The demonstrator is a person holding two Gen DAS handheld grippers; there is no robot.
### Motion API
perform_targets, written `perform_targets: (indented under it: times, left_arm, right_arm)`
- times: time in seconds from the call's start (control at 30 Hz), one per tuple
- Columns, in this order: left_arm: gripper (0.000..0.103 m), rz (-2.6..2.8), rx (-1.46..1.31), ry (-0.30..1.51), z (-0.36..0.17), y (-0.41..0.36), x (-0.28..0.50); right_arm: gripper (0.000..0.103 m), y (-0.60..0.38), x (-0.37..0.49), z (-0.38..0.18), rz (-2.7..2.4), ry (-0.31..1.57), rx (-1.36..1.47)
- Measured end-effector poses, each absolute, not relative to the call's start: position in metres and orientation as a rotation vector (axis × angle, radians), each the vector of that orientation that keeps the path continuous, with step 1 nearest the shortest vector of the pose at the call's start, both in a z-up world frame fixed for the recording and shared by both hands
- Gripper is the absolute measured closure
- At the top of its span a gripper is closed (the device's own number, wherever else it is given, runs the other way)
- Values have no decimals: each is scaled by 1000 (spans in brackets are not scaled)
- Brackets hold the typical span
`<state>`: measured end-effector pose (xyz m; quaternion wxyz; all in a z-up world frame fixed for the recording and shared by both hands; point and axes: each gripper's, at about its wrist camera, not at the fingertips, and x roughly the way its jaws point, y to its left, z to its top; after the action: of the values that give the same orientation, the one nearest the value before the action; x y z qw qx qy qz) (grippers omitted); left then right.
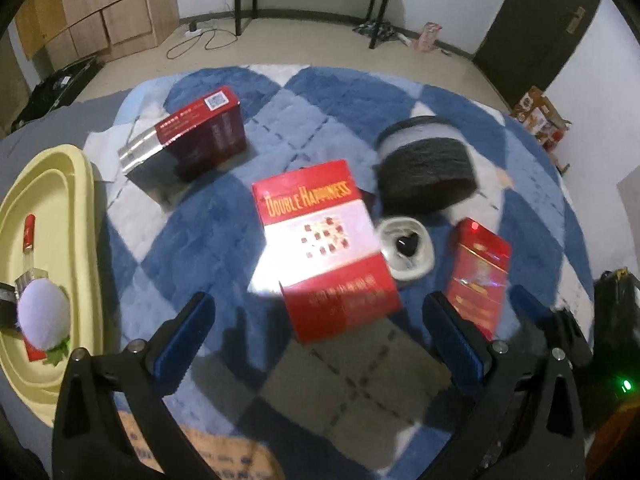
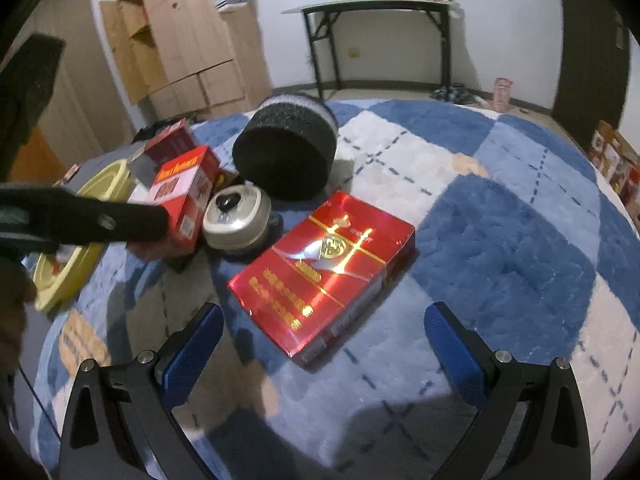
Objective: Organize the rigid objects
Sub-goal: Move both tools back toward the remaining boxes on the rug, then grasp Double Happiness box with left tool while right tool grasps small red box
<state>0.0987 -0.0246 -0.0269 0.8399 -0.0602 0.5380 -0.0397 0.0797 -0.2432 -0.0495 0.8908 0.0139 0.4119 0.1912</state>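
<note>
A red and white Double Happiness box (image 1: pixel 324 248) lies on the blue checked rug just ahead of my left gripper (image 1: pixel 316 332), which is open and empty. A shiny red carton (image 2: pixel 324 272) lies flat just ahead of my right gripper (image 2: pixel 324 344), also open and empty; it shows at the right in the left wrist view (image 1: pixel 478 276). Between the two boxes stands a round silver tin with a black knob (image 2: pixel 236 216). Behind it is a black and grey cylinder (image 2: pixel 286 152). A dark red box with a silver end (image 1: pixel 192 136) lies at the far left.
A pale yellow tray (image 1: pixel 80 184) at the rug's left edge holds a white ball (image 1: pixel 42 314) and a red-capped tube (image 1: pixel 29 232). The left gripper's arm (image 2: pixel 80 220) crosses the right wrist view. Wooden cabinets (image 2: pixel 184 40) and a black table (image 2: pixel 380 32) stand behind.
</note>
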Motion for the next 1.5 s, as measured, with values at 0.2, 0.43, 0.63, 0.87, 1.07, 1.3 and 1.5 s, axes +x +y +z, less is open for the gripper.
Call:
perform_targets:
  times: [0.2,0.43,0.63,0.87,1.07,1.3,1.5]
  left_arm:
    - [12,-106,-152,1115,-36,-4,103]
    - [19,-162,-78,1116,-39,-6,97]
    - [18,-169,-119,1096,-36,-7,100]
    - [26,-185,-134,1066,-35,-2,100]
    - [44,-213,-176,1047,-38,6,96]
    - [44,-239,-133,1020,-25,1,90]
    - [44,-215,-182,993,8,34,87]
  right_arm:
    - [0,-230,88,-52,298,867,109]
    - [0,-241,86,-55,249,847,128]
    - [0,-240,89,-46,198,846,206]
    - [13,-227,97,-58,148,838,125]
    - [37,-245,95,-58,182,815,146]
    - [39,-260,89,-50,195,775,175]
    - [41,-290,89,-32,185,746,252]
